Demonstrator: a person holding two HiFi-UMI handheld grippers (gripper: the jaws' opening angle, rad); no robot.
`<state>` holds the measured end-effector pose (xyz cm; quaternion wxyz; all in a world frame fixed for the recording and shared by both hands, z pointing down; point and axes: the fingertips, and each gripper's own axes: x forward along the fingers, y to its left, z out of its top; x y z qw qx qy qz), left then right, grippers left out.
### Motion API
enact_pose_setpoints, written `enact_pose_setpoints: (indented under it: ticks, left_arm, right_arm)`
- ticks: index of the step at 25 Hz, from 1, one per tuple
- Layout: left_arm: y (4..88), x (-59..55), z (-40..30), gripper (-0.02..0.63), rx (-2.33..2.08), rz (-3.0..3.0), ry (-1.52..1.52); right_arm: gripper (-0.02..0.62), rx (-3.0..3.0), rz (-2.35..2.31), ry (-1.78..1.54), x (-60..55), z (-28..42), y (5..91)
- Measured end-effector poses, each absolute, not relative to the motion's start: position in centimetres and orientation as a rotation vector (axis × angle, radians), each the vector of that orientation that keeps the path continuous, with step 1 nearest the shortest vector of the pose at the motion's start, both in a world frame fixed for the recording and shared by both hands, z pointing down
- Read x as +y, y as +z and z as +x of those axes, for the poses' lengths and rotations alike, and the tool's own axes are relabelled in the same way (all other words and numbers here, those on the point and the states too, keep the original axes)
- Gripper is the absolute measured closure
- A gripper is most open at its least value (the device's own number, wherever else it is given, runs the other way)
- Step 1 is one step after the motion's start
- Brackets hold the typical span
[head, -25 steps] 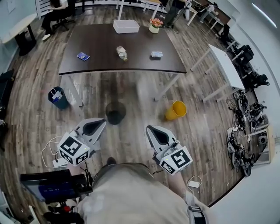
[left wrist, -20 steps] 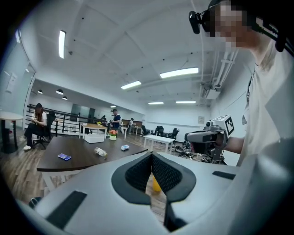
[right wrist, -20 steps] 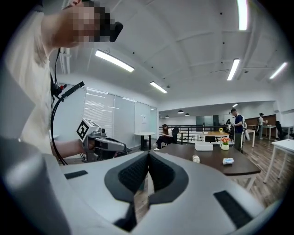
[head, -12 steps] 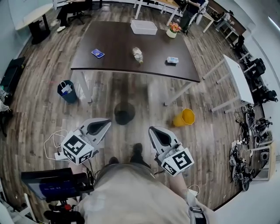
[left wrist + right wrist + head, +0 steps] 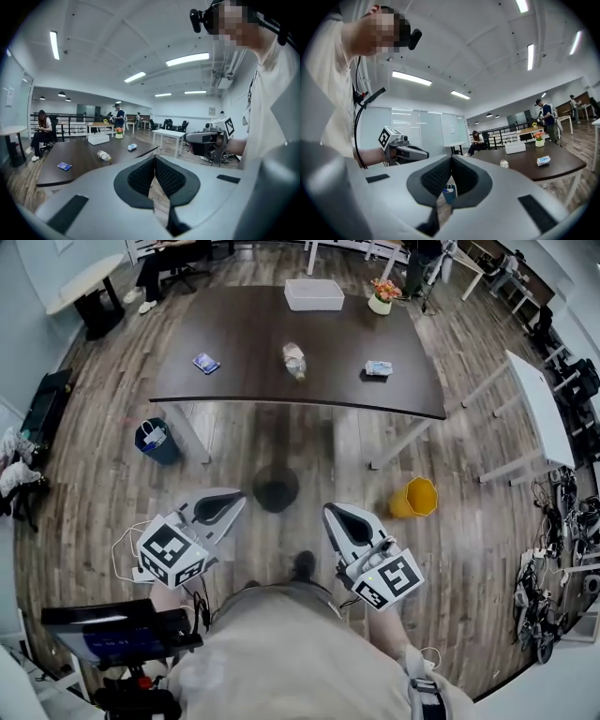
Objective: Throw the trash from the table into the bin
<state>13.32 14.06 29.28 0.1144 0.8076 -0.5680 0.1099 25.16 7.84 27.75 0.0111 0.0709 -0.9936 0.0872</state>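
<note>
The dark table [image 5: 234, 381] ahead carries a blue packet [image 5: 206, 363], a crumpled plastic bottle [image 5: 294, 361] and a blue-white pack [image 5: 379, 368]. On the floor in front of it stands a round black bin [image 5: 276, 489]. My left gripper [image 5: 238, 496] and right gripper [image 5: 331, 511] are held low in front of my body, well short of the table, both shut and empty. In the left gripper view the shut left gripper [image 5: 153, 157] points at the table, showing the packet [image 5: 64, 166], bottle [image 5: 103, 155] and pack [image 5: 132, 146]. The right gripper [image 5: 451, 159] is likewise shut.
A yellow bin [image 5: 415, 498] lies on its side to the right; a blue bin with a bag [image 5: 157, 441] stands at the left table leg. A white box [image 5: 314, 294] and a flower pot [image 5: 380, 296] sit at the table's far edge. White desks and seated people stand beyond.
I have walked closer to the table; both grippers came forward with me, still shut. The bins and table have slid nearer and to the right in the head view.
</note>
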Motion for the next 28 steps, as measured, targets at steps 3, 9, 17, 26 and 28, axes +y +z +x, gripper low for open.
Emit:
enact_pose_setpoints:
  ticks: [3, 9, 17, 26, 28]
  left_arm:
    - [28.6, 9.9, 15.6, 0.592, -1.659, 2.385, 0.355]
    - [28.8, 4.3, 18.0, 0.592, -1.681, 2.354, 0.393]
    - [28.9, -1.4, 18.1, 0.592, -1.771, 2.306, 0.413]
    - [29.6, -2.7, 15.5, 0.592, -1.826, 2.223, 0.442]
    - [29.3, -3.3, 14.6, 0.592, -1.808, 2.242, 0.393]
  right_arm:
    - [0.584, -3.099, 0.226, 0.326, 3.5, 27.3, 28.1]
    - [0.584, -3.094, 0.210, 0.341, -2.8, 30.3, 28.9]
    - [0.584, -3.103, 0.103, 0.334, -8.9, 30.0, 29.5]
    - [0.584, -3.096, 0.031, 0.375, -11.1, 27.9, 30.1]
    - [0.584, -3.089, 0.040, 0.368, -11.2, 27.0, 30.1]
